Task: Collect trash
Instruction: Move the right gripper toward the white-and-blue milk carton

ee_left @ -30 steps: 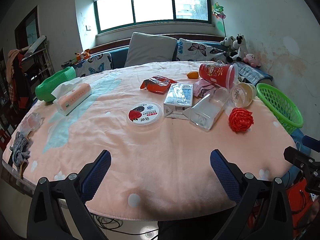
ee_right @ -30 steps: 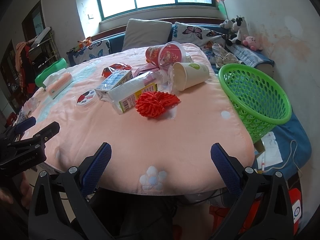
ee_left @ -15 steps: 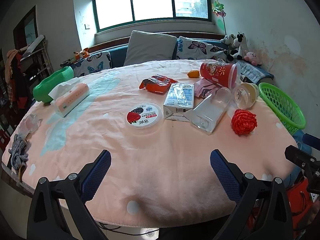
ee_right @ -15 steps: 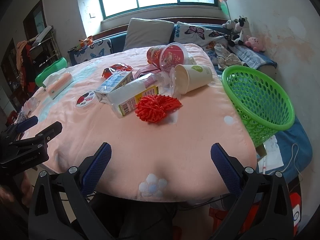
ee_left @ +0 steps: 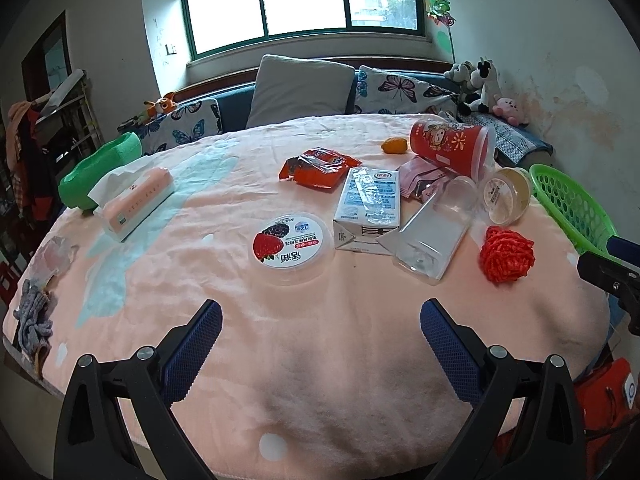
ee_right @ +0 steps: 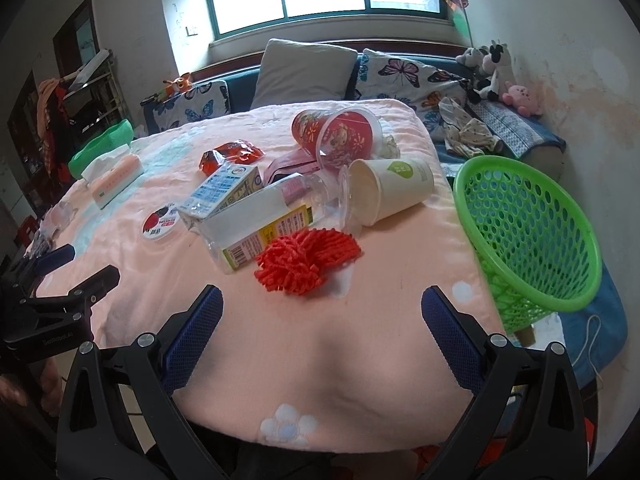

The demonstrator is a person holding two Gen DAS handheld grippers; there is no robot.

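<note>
- The left gripper hangs over the near edge of the worktop, its blue-padded jaws spread wide with nothing between them.
- The right gripper stands the same way over the near right part of the worktop, jaws wide apart and empty.
- The worktop is covered by a pink blanket with white flower spots.
- The trash lies in a cluster toward the far right: a round yogurt lid with a strawberry picture lies flat, nearest the left gripper.
- Just right of the lid lies a milk carton on its side, touching a clear plastic box.
- A red snack wrapper lies beyond the carton.
- A large red cup lies tipped over at the far right, a small orange fruit just left of it.
- A paper cup lies on its side, mouth toward the near left, beside the clear box.
- A red yarn ball sits nearest the right gripper, touching the clear box.
- A green basket stands tilted off the worktop's right edge.
- A tissue pack lies at the far left, with a green basin behind it.
</note>
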